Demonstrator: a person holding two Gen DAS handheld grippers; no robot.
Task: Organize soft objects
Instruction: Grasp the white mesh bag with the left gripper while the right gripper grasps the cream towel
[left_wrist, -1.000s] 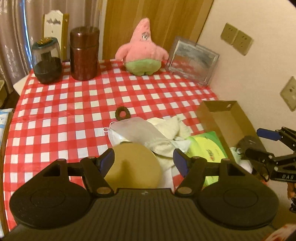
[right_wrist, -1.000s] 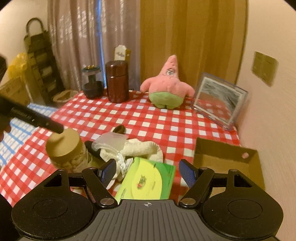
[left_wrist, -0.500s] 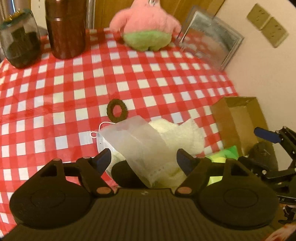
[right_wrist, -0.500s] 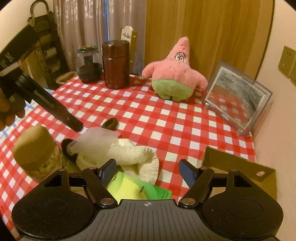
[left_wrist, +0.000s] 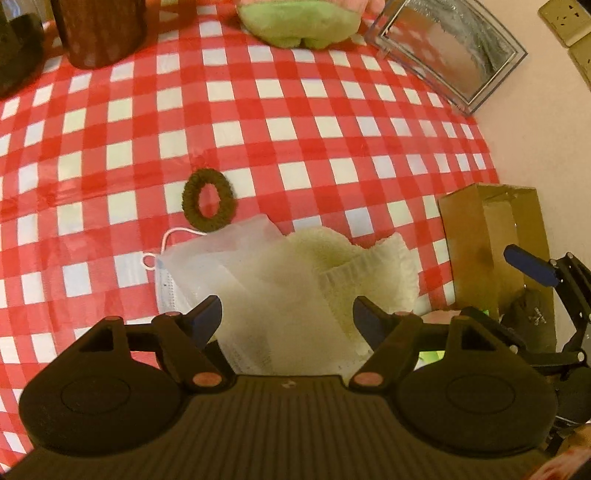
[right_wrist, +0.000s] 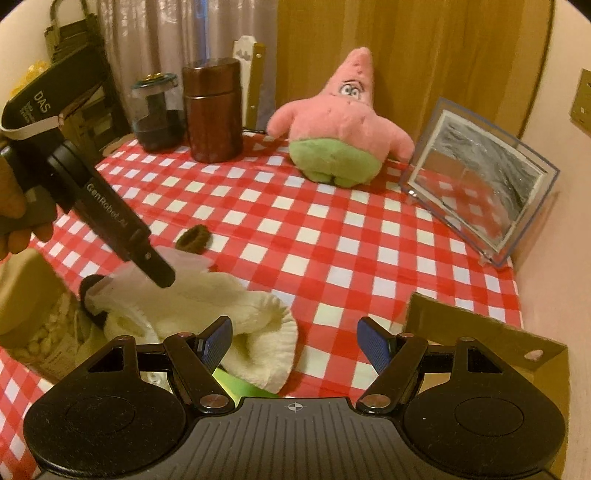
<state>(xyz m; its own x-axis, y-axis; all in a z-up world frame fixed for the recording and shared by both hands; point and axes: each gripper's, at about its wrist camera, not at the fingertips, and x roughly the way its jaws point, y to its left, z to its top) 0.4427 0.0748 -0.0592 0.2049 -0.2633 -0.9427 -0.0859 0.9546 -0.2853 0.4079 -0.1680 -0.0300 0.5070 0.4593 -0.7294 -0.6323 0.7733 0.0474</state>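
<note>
Near the front edge of the bench, on its red-and-white checked cloth, lies a heap of soft things: a translucent bag holding a face mask with a white ear loop, draped over a cream towel whose folds spread toward the right edge. Over that heap hangs the left hand-held gripper, its blue-tipped fingers spread wide apart on either side of the bag and holding nothing; from the right wrist view its dark body slants down from the left with the tip just above the bag. Just behind the heap a dark brown hair tie lies flat on the cloth, close to the bag's back edge. At the right edge sits an open cardboard box, and the right hand-held gripper hovers beside it, fingers likewise apart and empty, above the towel's rounded end and a green packet that peeks out beneath it. By the front left corner stands a jar with a tan lid. Along the back edge are a pink star plush toy with green shorts, a brown canister, a dark glass jar and, toward the back right corner, a tilted clear picture frame
</note>
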